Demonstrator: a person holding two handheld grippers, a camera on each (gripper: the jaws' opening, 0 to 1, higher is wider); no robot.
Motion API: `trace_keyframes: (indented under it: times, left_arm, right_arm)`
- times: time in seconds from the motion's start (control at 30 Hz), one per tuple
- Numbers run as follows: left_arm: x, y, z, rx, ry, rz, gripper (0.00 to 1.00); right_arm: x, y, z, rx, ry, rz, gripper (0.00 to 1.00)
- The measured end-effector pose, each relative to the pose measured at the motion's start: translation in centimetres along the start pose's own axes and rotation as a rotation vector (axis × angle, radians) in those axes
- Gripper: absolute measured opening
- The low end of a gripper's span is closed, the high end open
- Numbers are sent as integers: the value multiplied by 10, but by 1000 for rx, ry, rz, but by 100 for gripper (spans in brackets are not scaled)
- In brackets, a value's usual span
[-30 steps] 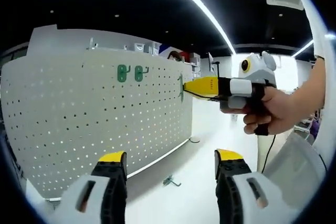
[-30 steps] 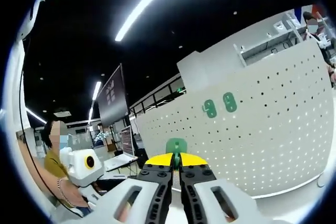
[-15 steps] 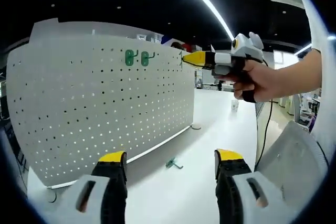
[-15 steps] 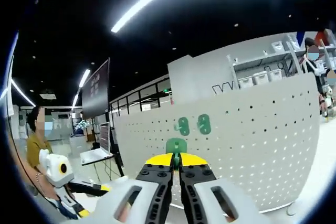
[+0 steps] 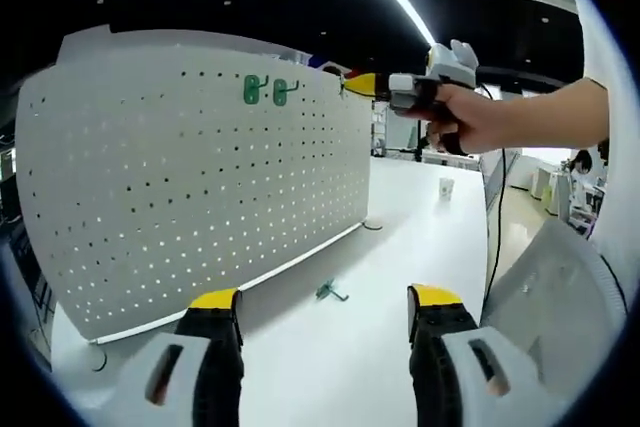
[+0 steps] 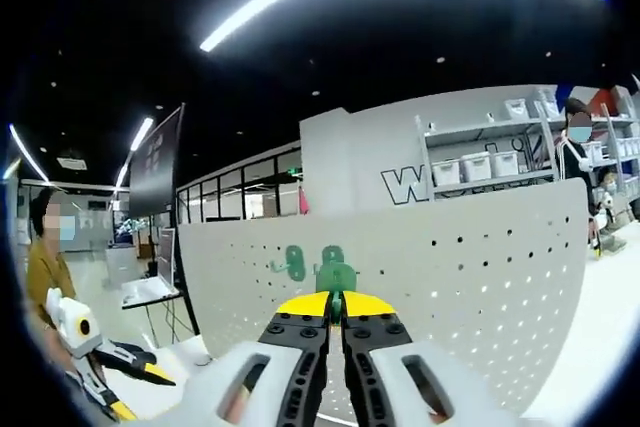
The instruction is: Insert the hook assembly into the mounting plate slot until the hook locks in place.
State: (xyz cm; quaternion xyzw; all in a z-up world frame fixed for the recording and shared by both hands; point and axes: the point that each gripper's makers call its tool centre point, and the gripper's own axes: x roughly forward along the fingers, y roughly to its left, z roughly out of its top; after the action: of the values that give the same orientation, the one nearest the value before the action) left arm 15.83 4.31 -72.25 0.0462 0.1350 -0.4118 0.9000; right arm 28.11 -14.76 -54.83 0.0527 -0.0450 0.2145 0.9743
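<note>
Right tool (image 6: 335, 305) is clamped shut on a green hook (image 6: 336, 277), pinched by its flat plastic plate with the yellow tips closed tight around it. In the left gripper view you can see that same tool (image 5: 352, 85) held up high near the top right edge of the white pegboard (image 5: 180, 197), with the person's hand (image 5: 470, 119) wrapped round the grip. The hook I'm carrying sits just right of the two green hooks (image 5: 270, 90) already hanging in the top rows.

My left tool (image 5: 325, 312) is wide open and holding nothing, just hovering low over the white surface (image 5: 400, 247). There's one more spare hook (image 5: 331, 292) lying on the surface near the foot of the board.

On handling: my guess is the hook is super light, stiff moulded plastic with a thin wire bit, so weight is a non-issue. The risk is it twisting in the jaws if I push at an angle, since the plate is small and smooth. Holding it by the plate's flat faces looks right, because that leaves the back pegs free to go into the holes. I'd say it needs a square push in and then a little drop to lock. The board is thin sheet standing upright, so it may flex or scoot if I shove too hard.
</note>
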Motion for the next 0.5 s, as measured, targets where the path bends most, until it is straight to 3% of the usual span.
trace_keyframes:
  times: [0.5]
  left_arm:
    - [-6, -1, -16, -11, 47, -18, 68]
  right_arm:
    - [24, -22, 10, -29, -8, -52, 1]
